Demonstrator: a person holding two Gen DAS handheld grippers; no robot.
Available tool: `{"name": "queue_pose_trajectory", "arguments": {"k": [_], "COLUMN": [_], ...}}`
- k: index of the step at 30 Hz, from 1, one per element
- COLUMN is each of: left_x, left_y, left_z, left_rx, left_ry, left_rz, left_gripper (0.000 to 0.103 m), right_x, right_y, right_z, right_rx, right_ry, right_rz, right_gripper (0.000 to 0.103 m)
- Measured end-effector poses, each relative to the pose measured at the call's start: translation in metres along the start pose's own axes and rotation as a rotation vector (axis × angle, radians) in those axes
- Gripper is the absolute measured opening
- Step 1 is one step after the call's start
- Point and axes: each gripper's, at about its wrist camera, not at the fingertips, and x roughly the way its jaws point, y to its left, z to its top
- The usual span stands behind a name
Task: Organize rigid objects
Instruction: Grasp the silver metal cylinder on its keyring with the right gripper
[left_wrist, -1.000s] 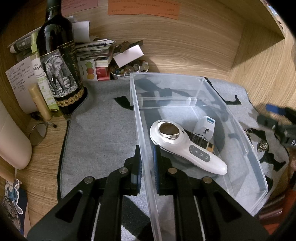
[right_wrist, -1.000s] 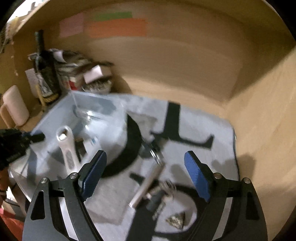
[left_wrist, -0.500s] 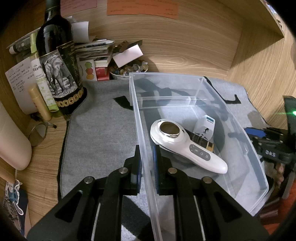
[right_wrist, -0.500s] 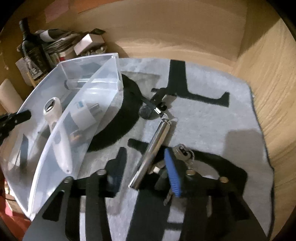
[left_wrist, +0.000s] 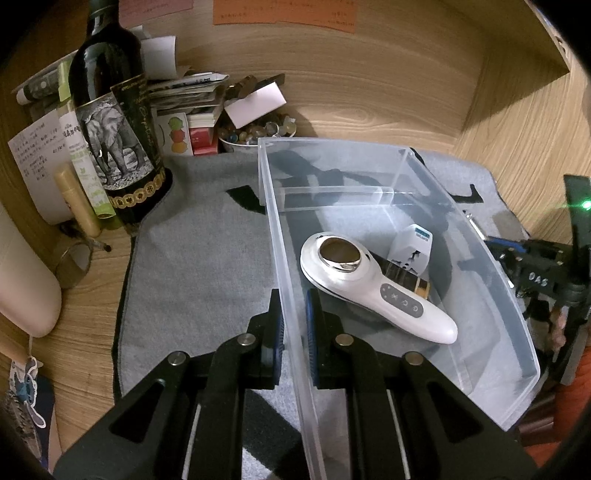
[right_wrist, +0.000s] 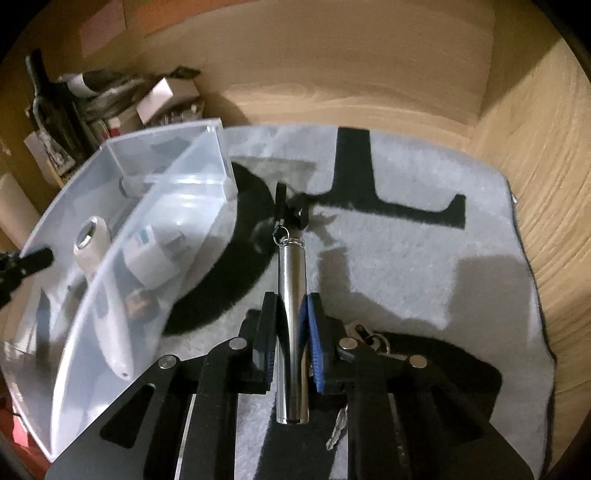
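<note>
My left gripper (left_wrist: 293, 325) is shut on the near left wall of the clear plastic bin (left_wrist: 284, 280). Inside the bin lie a white handheld device (left_wrist: 373, 288), a white plug adapter (left_wrist: 412, 247) and a small dark gold-capped item (left_wrist: 406, 277). My right gripper (right_wrist: 291, 332) is shut on a silver metal cylinder (right_wrist: 291, 295) with a ring and black strap at its far end, over the grey mat (right_wrist: 406, 240). The bin also shows in the right wrist view (right_wrist: 147, 206), to the left. The right gripper body shows at the right edge of the left wrist view.
A wine bottle (left_wrist: 110, 122), papers, small boxes and a bowl of beads (left_wrist: 255, 129) crowd the back left corner. A set of keys (right_wrist: 369, 339) lies on the mat under my right gripper. Wooden walls close in behind and to the right.
My right gripper came down over the silver cylinder and closed on it; the cylinder now lies straight between the fingers. My left gripper stayed shut on the bin wall.
</note>
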Motion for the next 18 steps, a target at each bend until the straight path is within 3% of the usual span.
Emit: {"name": "queue_pose_trajectory", "arguments": {"k": [18], "left_x": [0.001], "left_y": [0.0], "left_z": [0.002], "left_rx": [0.003], "left_ry": [0.002], "left_rz": [0.008], "left_gripper": [0.011], "right_x": [-0.083], "right_y": [0.042], "right_z": [0.036], "right_rx": [-0.102], "right_ry": [-0.276], "right_rz": [0.062], "right_gripper": [0.014]}}
